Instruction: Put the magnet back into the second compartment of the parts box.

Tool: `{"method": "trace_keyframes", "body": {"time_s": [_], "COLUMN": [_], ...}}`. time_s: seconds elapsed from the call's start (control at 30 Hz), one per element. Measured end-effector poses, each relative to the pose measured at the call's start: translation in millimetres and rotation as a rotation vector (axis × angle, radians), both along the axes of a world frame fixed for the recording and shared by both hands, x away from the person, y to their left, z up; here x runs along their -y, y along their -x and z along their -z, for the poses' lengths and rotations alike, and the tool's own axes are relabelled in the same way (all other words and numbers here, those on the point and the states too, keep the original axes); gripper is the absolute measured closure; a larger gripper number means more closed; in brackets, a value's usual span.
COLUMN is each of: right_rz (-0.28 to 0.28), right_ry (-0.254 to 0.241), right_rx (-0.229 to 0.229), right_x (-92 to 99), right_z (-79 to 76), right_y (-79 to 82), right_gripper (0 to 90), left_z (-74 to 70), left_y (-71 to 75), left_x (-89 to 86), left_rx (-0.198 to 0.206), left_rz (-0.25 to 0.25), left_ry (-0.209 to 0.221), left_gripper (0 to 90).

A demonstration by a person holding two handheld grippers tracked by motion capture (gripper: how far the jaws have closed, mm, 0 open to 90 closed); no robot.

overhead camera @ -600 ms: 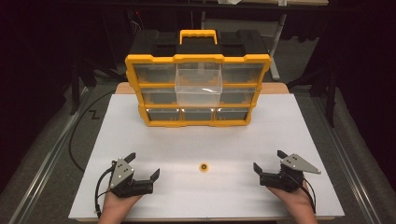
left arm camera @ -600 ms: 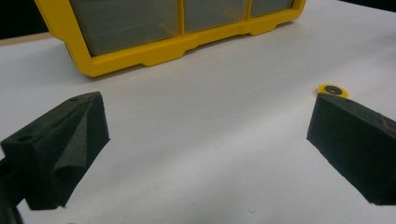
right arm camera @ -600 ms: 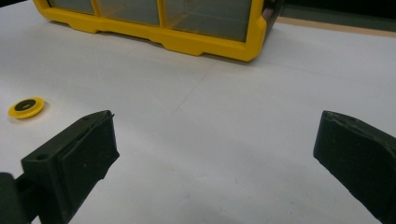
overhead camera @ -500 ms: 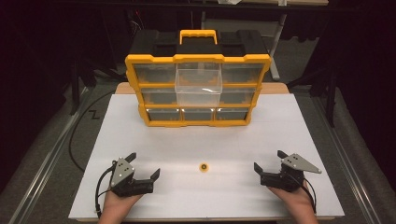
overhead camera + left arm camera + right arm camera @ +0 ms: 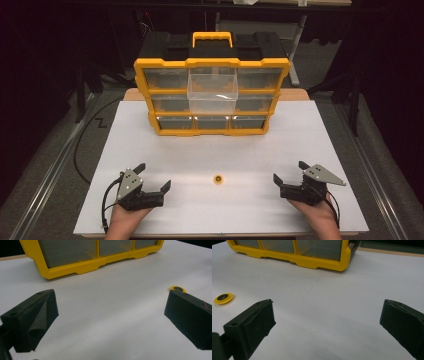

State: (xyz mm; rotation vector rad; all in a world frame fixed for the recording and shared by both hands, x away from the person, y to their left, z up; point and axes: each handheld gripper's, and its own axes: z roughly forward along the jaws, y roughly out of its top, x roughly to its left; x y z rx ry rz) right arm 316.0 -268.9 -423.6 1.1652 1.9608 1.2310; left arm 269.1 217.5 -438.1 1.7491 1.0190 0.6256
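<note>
White board covers the table [image 5: 310, 135], and on it, close to the near edge and about midway between the two side edges, lies a small yellow disc [image 5: 218, 178] with a dark centre, flat and on its own. Nothing about it has changed over the last half second: it sits at the same spot as before, untouched. On either side of it, well apart from it, the left tongs [image 5: 152, 177] and the right tongs [image 5: 289, 171] rest low over the near edge with their jaws spread wide and nothing between them, and both have kept their places too. In the left gripper view the disc peeks out just beyond the tip of the right-hand jaw; in the right gripper view it lies off to the left, beyond the left-hand jaw. Toward the far edge stands a yellow organiser [image 5: 212, 95] with rows of clear drawers, its upper middle drawer [image 5: 212, 89] pulled out and, as far as I can tell, empty. Since nothing has moved, I judge the work not yet begun: the disc waits to be picked up, probably for that drawer, and either tongs could make the first reach.
</note>
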Motion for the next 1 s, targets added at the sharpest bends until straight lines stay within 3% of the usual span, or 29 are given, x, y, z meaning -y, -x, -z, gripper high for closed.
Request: {"method": "trace_keyframes", "body": {"time_s": [0.27,0.67,1.0], "right_rz": [-0.006,-0.059,-0.115], "right_ry": [0.015,0.065,0.138], "right_rx": [-0.007,-0.094,-0.151], "right_x": [-1.6,-13.8,-32.1], "right_z": [0.8,0.6,4.9], "right_y": [-3.3,-8.5,-20.6], "right_gripper": [0.1,0.1,0.1], "left_z": [0.0,-0.3,-0.2], "left_y": [0.5,0.3,-0.1], "left_x": [0.3,-1.4,-1.1], "left_rx": [0.006,0.004,0.008], "left_rz": [0.005,0.003,0.007], "left_ry": [0.000,0.007,0.002], "left_gripper": [0.2,0.2,0.2]}}
